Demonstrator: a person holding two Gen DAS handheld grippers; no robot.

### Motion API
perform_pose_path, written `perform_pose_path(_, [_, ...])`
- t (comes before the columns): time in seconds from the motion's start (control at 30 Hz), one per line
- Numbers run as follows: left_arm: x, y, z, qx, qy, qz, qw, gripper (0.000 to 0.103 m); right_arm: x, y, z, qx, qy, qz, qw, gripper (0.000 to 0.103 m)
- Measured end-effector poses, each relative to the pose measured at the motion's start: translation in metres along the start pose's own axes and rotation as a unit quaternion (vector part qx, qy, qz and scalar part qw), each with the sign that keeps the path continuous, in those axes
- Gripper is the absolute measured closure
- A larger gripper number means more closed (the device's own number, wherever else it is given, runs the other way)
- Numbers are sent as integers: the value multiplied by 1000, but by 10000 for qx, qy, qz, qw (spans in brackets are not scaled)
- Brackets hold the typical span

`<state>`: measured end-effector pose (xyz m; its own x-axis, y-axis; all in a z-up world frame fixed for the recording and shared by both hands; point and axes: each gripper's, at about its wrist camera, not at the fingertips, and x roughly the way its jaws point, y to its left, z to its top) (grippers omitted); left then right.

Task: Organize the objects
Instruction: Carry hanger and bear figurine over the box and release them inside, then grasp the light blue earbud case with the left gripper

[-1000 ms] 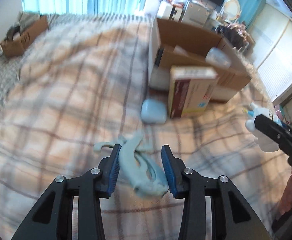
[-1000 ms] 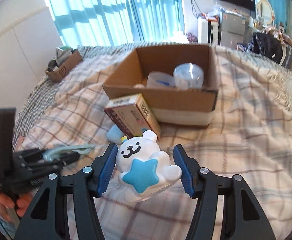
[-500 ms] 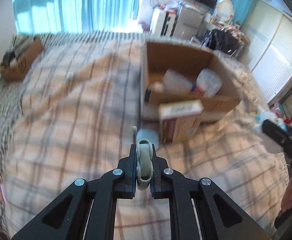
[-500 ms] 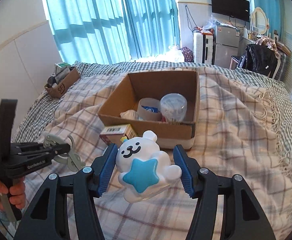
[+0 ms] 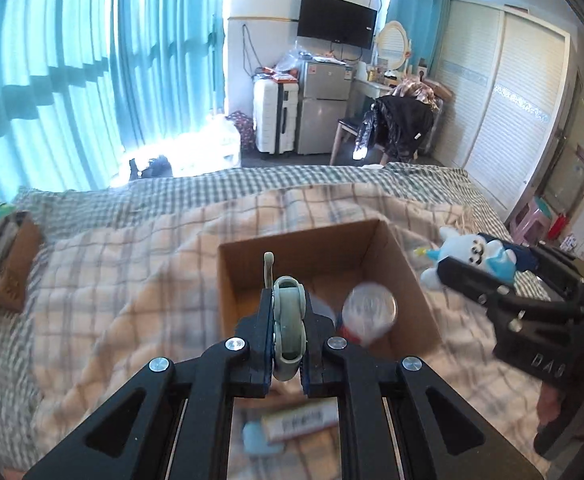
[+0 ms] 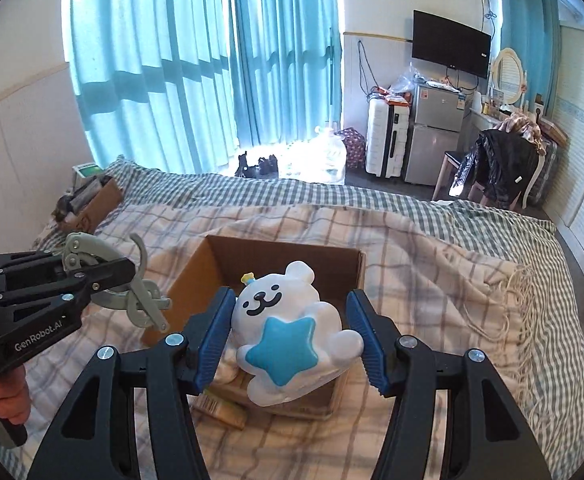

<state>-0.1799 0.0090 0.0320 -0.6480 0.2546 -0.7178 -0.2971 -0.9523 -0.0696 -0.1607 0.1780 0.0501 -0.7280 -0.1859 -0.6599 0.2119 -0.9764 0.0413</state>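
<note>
Left wrist view: left gripper (image 5: 287, 342) was clamped on a grey-green clip tool (image 5: 289, 330), held above the open cardboard box (image 5: 412, 280) that sat on the plaid blanket (image 5: 131, 280) of the bed. A clear-lidded jar (image 5: 368, 314) lay inside the box; a blurred carton (image 5: 300, 422) and a pale blue item (image 5: 259, 442) lay on the blanket at the box's near side. The right gripper (image 5: 488, 280) carried a white bear toy (image 5: 472, 254) beyond the box's right wall.

Right wrist view: right gripper (image 6: 289, 342) was closed on the white bear toy (image 6: 292, 332), its blue star facing the camera, over the cardboard box (image 6: 275, 248). The left gripper (image 6: 103, 276) held the clip tool (image 6: 139, 292) just beside the box's left wall.
</note>
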Motion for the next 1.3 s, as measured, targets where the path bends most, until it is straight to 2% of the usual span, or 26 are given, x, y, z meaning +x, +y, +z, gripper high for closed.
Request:
perform_pose_path(0.07, [22, 3, 5, -4, 48, -45, 10000, 93, 23, -5, 6, 85, 183, -122, 9997, 45])
perform_pose_path(0.2, [66, 10, 10, 24, 253, 41, 9997, 93, 65, -10, 13, 154, 372, -42, 9992, 45])
perform_pose_path(0.37, [97, 23, 7, -266, 319, -53, 9991, 93, 99, -13, 14, 153, 393, 37, 9991, 45])
perform_pose_path(0.43, [107, 23, 5, -280, 476, -34, 9985, 90, 105, -15, 15, 213, 390, -46, 9990, 45])
perform_pose_path(0.47, [109, 22, 5, -269, 524, -24, 9983, 90, 105, -15, 16, 236, 345, -46, 9991, 38])
perform_pose_path(0.5, [109, 21, 3, -249, 556, -26, 9981, 85, 101, -16, 16, 264, 274, -31, 9993, 30])
perform_pose_path(0.53, [107, 18, 2, -209, 582, -49, 9981, 75, 96, -18, 17, 299, 213, -12, 9993, 29])
perform_pose_path(0.57, [104, 17, 2, -168, 592, -24, 9981, 70, 92, -19, 18, 326, 187, -7, 9993, 29])
perform_pose_path(0.63, [87, 13, 1, -94, 461, 111, 9988, 48, 77, -22, 21, 408, 100, -43, 9991, 29])
perform_pose_path(0.8, [37, 17, -2, -197, 212, 218, 9993, 27, 29, -17, 22, 464, -117, -104, 9988, 25])
perform_pose_path(0.9, [0, 24, -9, -319, 16, 310, 9990, 23, -4, -7, 19, 399, -200, -161, 9989, 22])
perform_pose_path(1.03, [-45, 32, -29, -349, -231, 546, 9976, 4, -49, 9, 6, 203, -374, -311, 9986, 11])
perform_pose_path(1.17, [-69, 41, -56, -427, -300, 810, 9953, 3, -76, 28, -12, 46, -495, -505, 9975, 6])
perform_pose_path(1.3, [-80, 48, -88, -548, -231, 884, 9943, 3, -78, 43, -40, -7, -369, -487, 9981, 5])
